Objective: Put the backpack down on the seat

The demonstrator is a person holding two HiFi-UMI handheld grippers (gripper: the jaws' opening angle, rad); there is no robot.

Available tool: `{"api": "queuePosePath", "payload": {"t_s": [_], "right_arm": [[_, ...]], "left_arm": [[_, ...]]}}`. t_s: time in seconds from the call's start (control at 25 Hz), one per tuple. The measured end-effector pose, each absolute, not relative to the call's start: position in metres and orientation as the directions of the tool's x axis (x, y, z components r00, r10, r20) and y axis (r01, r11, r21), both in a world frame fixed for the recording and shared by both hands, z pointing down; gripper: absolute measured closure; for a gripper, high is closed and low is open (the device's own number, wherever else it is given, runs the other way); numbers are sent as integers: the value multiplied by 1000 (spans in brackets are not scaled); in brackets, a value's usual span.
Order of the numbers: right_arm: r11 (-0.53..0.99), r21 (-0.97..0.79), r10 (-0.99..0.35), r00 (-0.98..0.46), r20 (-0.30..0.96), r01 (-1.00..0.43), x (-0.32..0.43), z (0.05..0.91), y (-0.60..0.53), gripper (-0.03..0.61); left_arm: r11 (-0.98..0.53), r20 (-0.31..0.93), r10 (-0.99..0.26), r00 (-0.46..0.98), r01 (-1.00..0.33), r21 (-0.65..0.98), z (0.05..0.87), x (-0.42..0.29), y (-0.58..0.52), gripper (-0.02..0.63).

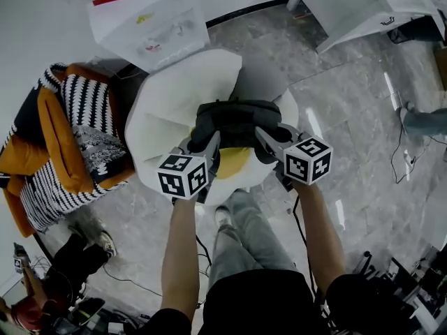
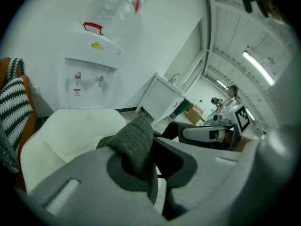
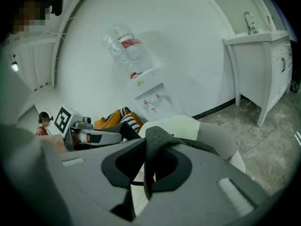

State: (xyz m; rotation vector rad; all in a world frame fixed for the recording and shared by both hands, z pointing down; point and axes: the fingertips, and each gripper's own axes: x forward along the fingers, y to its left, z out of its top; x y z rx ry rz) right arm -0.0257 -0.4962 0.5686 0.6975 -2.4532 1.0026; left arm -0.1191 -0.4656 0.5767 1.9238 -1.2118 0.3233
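A dark grey backpack (image 1: 234, 121) with a yellow panel hangs over the white shell seat (image 1: 167, 103); whether it touches the seat I cannot tell. My left gripper (image 1: 211, 145) is shut on the bag's left side. In the left gripper view a thick grey fabric strap (image 2: 134, 142) is pinched in the left gripper (image 2: 150, 168). My right gripper (image 1: 267, 139) is shut on the bag's right side. In the right gripper view a grey strap (image 3: 157, 145) runs down through the right gripper (image 3: 148, 168). The white seat (image 2: 70, 131) lies just below and beyond.
A white water dispenser (image 1: 150, 19) stands against the wall behind the seat. A sofa with orange and black-and-white striped cushions (image 1: 63, 138) is at the left. A white cabinet (image 1: 356, 5) stands at the back right. Cables trail on the marble floor (image 1: 363, 152).
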Motion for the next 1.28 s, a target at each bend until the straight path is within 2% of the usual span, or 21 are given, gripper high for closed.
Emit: {"api": "queuePosePath", "payload": {"t_s": [0.4, 0.68, 1.28], "right_arm": [[687, -535, -226, -844, 485, -492, -40, 603, -516, 540], [734, -502, -228, -863, 451, -457, -47, 629, -523, 540], [713, -427, -284, -787, 548, -556, -42, 718, -529, 540]], "left_arm": [[-137, 609, -641, 467, -851, 507, 616, -131, -491, 585], [-163, 640, -627, 445, -878, 451, 644, -134, -502, 584], [-139, 655, -621, 431, -883, 449, 740, -127, -495, 583]]}}
